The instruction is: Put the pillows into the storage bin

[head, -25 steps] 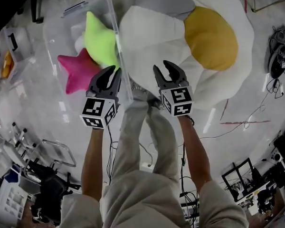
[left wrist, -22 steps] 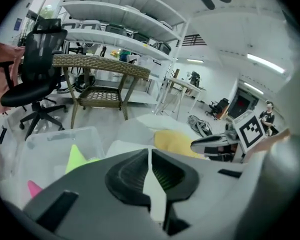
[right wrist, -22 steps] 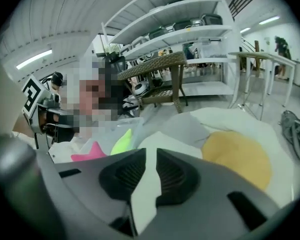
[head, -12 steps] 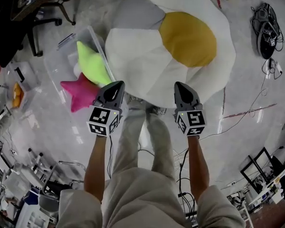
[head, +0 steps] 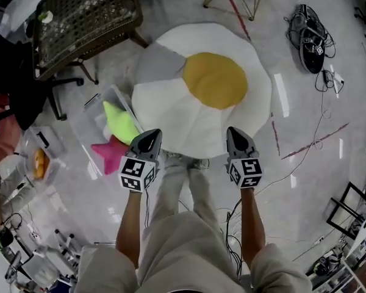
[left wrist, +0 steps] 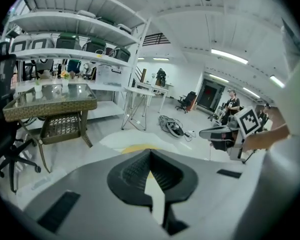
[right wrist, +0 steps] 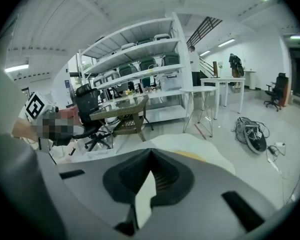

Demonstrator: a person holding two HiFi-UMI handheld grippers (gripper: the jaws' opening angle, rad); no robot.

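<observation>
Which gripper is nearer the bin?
Left. The left gripper is right beside the bin; the right gripper is farther off, over the edge of the egg pillow.

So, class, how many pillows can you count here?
3: a green star pillow and a pink star pillow in the clear storage bin, and a big fried-egg pillow on the floor beside it. Others may hide beneath.

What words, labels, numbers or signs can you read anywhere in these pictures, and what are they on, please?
No text can be read.
The left gripper and right gripper carry only black-and-white square patterns, no letters.
Any print on the boxes on the shelves is too small to make out.
</observation>
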